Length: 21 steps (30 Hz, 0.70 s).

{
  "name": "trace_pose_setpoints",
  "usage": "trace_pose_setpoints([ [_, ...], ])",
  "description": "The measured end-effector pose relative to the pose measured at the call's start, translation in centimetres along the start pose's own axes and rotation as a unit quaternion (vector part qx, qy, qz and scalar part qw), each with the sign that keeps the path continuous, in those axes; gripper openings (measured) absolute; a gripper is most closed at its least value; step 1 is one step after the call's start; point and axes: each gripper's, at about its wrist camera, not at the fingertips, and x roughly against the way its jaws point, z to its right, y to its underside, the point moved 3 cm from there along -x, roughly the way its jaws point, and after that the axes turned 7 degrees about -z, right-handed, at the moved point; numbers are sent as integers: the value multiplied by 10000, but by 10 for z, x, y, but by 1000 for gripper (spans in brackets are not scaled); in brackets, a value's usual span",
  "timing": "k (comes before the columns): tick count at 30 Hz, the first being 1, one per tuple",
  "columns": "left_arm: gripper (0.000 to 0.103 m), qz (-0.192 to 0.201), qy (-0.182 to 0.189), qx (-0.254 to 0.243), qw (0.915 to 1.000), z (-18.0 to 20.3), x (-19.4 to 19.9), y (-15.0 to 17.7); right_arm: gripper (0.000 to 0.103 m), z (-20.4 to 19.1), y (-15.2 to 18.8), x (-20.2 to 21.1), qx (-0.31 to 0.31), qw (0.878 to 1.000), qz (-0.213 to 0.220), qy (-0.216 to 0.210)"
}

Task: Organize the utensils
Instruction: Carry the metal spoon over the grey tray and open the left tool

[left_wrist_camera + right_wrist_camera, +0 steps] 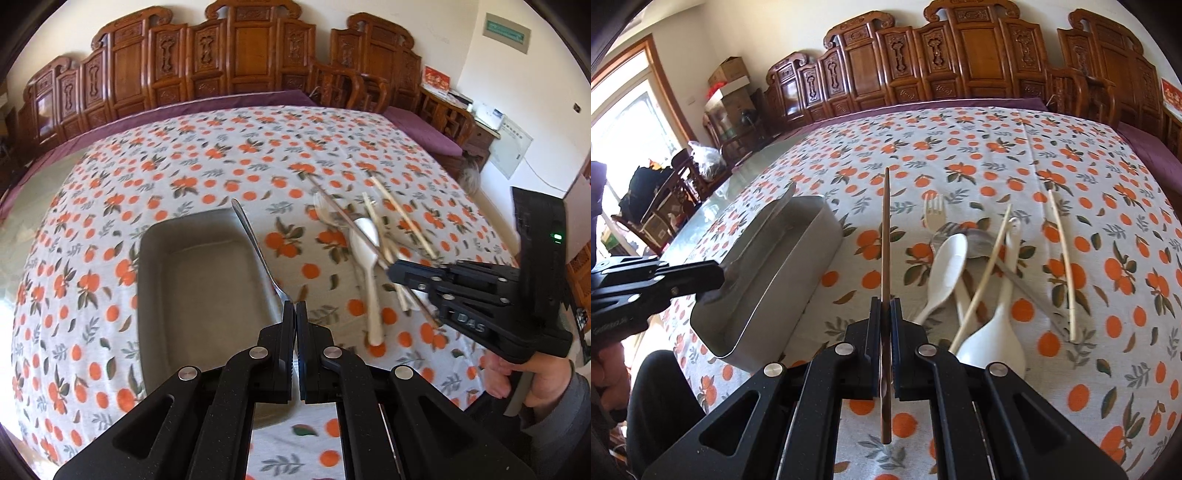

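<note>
My left gripper [295, 306] is shut on a metal utensil [255, 243] and holds it over the right rim of the grey tray [147, 266]. My right gripper [885, 304] is shut on a dark brown chopstick [885, 229] that points forward, lifted above the cloth. It also shows in the left wrist view [391, 271], over the utensil pile. The pile lies right of the tray [812, 236]: white spoons [945, 266], a white fork [933, 210], pale chopsticks [1062, 258] and a metal utensil [1030, 284].
The table has an orange-print cloth [997, 155]. Carved wooden chairs [236, 59] line its far side. A purple bench cushion [424, 129] lies at the right, and bags and boxes [705, 155] stand at the left by a window.
</note>
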Motion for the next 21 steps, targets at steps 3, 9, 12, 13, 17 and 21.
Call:
trace_pose_setpoints([
  [3, 1, -118, -70, 123, 9998, -16, -11, 3, 6, -5, 3, -3, 52, 10000, -51, 5],
  [9, 1, -517, -232, 276, 9980, -42, -42, 14, 6, -9, 4, -8, 86, 9999, -115, 31],
  [12, 1, -667, -298, 316, 9968, -49, -54, 18, 6, -10, 5, -11, 99, 9998, -143, 42],
  [13, 1, -686, -311, 326, 9966, -51, -56, 19, 6, -11, 5, -11, 105, 9998, -149, 46],
  [17, 1, -669, -332, 320, 9967, -56, -58, 19, 6, -12, 5, -15, 118, 9997, -188, 69],
  [21, 1, -562, -335, 305, 9974, -59, -56, 19, 6, -13, 4, -19, 167, 9995, -185, 170],
])
